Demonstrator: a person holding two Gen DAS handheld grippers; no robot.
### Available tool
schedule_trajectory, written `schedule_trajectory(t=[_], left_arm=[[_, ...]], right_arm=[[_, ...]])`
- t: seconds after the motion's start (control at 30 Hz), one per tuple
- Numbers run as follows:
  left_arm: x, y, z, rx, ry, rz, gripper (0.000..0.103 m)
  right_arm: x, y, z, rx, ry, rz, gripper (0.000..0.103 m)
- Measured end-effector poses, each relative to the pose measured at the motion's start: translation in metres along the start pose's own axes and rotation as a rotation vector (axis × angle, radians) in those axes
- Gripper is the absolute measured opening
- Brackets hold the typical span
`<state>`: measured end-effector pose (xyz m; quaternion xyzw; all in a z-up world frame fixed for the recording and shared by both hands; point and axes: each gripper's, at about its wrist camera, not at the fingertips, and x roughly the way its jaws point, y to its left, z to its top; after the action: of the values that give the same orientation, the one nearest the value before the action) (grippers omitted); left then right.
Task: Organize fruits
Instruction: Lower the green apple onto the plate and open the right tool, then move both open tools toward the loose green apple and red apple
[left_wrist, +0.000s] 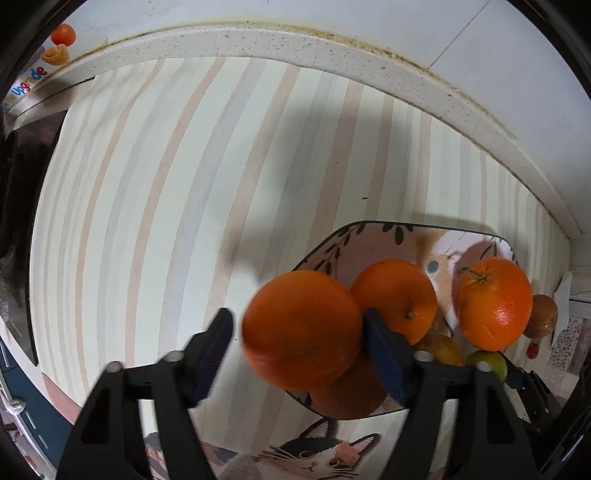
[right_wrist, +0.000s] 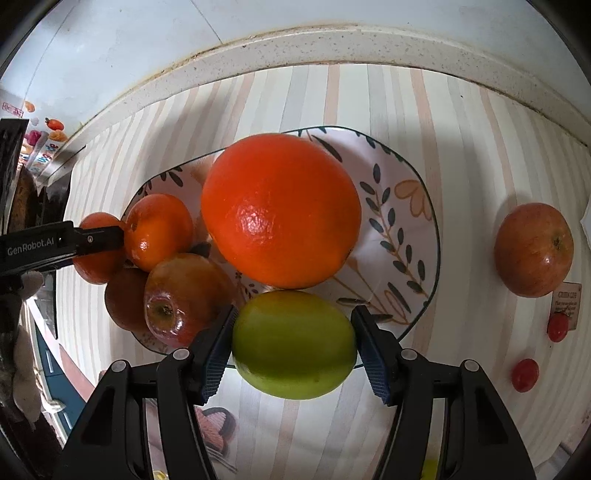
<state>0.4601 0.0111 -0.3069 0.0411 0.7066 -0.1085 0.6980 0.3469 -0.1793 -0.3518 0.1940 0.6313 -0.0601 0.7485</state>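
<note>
the left gripper (left_wrist: 297, 332) is standing open around an orange (left_wrist: 301, 328) at the plate (left_wrist: 325, 251) edge, gap showing at one pad. the right gripper (right_wrist: 293, 345) is clamping a green fruit (right_wrist: 293, 345) over the plate's near rim. an apple (right_wrist: 533, 249) is lying apart on the cloth (right_wrist: 461, 155).

The right gripper (right_wrist: 293, 347) has both pads pressed against a green apple (right_wrist: 293, 345) at the near rim of the leaf-patterned plate (right_wrist: 402, 221). A large orange (right_wrist: 280, 210) fills the plate's middle, with a red apple (right_wrist: 181, 297) and a mandarin (right_wrist: 159, 230) to its left. The left gripper (right_wrist: 110, 238) reaches in beside another mandarin (right_wrist: 94, 258). A second red apple (right_wrist: 533, 249) sits well apart on the striped cloth (right_wrist: 461, 147), near two cherry tomatoes (right_wrist: 524, 374).
</note>
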Motion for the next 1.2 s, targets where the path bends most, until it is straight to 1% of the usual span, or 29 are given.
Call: schedule_trajectory(t=[0.03, 0.07, 0.1, 0.27, 0.43, 0.63, 0.7, 0.8, 1.0, 1.2], left_arm=[[-0.003, 0.001, -0.001, 0.0, -0.01, -0.002, 0.082], [-0.007, 0.002, -0.002, -0.001, -0.026, 0.0, 0.083], [-0.01, 0.003, -0.004, -0.002, -0.036, 0.0, 0.083], [-0.025, 0.007, -0.016, -0.021, -0.06, -0.016, 0.085], [-0.04, 0.002, -0.039, -0.027, -0.101, -0.017, 0.085], [-0.057, -0.01, -0.091, -0.011, -0.165, 0.004, 0.085], [-0.061, -0.012, -0.104, -0.012, -0.176, -0.001, 0.085], [-0.07, -0.016, -0.124, -0.004, -0.21, 0.01, 0.085], [-0.1, -0.026, -0.153, 0.012, -0.306, 0.033, 0.085], [-0.14, -0.033, -0.179, 0.03, -0.409, 0.038, 0.085]], right_arm=[[-0.003, -0.001, 0.001, 0.004, -0.002, 0.004, 0.08], [-0.007, -0.002, 0.001, 0.005, -0.003, 0.006, 0.088], [-0.01, -0.002, 0.002, 0.008, -0.003, 0.015, 0.092], [-0.023, 0.0, 0.001, 0.002, 0.001, 0.016, 0.097], [-0.042, 0.003, -0.005, -0.038, -0.023, -0.014, 0.097], [-0.072, 0.009, -0.024, -0.09, -0.075, -0.051, 0.097], [-0.083, 0.009, -0.031, -0.098, -0.095, -0.057, 0.097], [-0.097, 0.008, -0.042, -0.1, -0.122, -0.058, 0.097], [-0.13, 0.006, -0.062, -0.113, -0.183, -0.063, 0.097], [-0.178, 0.01, -0.089, -0.133, -0.278, -0.07, 0.097]])
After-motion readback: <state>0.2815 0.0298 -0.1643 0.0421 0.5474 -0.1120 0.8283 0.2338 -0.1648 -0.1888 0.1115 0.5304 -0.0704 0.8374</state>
